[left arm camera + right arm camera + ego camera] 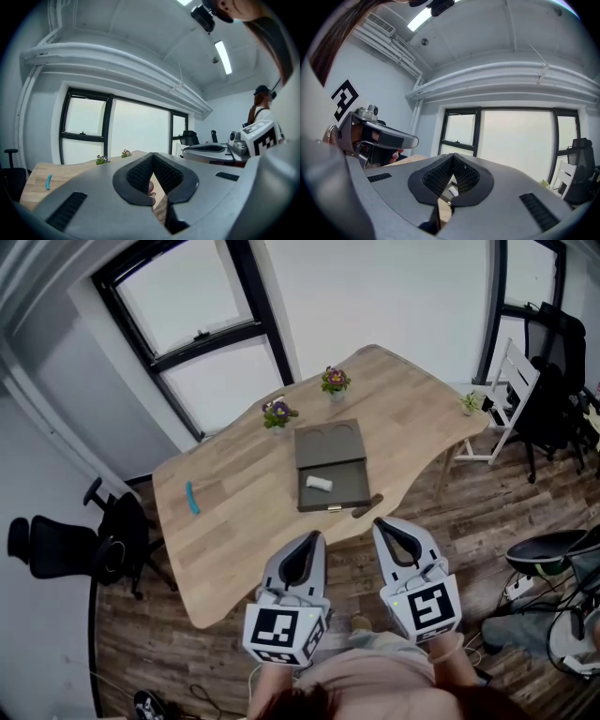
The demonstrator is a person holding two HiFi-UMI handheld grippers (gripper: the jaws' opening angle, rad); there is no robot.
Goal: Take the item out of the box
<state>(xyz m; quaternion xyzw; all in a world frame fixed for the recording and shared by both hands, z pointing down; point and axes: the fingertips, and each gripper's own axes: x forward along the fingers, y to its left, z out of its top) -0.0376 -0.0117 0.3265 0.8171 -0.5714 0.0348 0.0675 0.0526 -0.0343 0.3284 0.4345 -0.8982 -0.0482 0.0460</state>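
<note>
Over the near edge of a pale wooden desk (pixel 234 521), head view: left gripper (pixel 315 538) and right gripper (pixel 381 524) held side by side, both pointed toward a dark box (pixel 349 486) lying open just beside that edge, about midway along it. Lid folded flat toward the far edge, two round hollows in it. Small white item (pixel 320 484) resting inside the box's near half, touched by neither gripper. Two flower pots (pixel 278 412) beyond the box along the far edge; a teal object (pixel 192 498) well apart toward the left edge; a black office chair (pixel 56 545) on the plank floor off the left corner. Left gripper view: claw pressed together, ribbed pads meeting at the tips with nothing pinched, only a sliver of desk wood showing through the gap below. Teal object (pixel 48 182) and both flower pots (pixel 101 160) ahead on the desk against tall windows (pixel 136 126), the right gripper alongside at the frame's right. Right gripper view: claw likewise pressed together and empty, tips touching. Box and white item (pixel 452 191) glimpsed through the slot beneath the pads, on the desk ahead; left gripper alongside at the frame's left.
</note>
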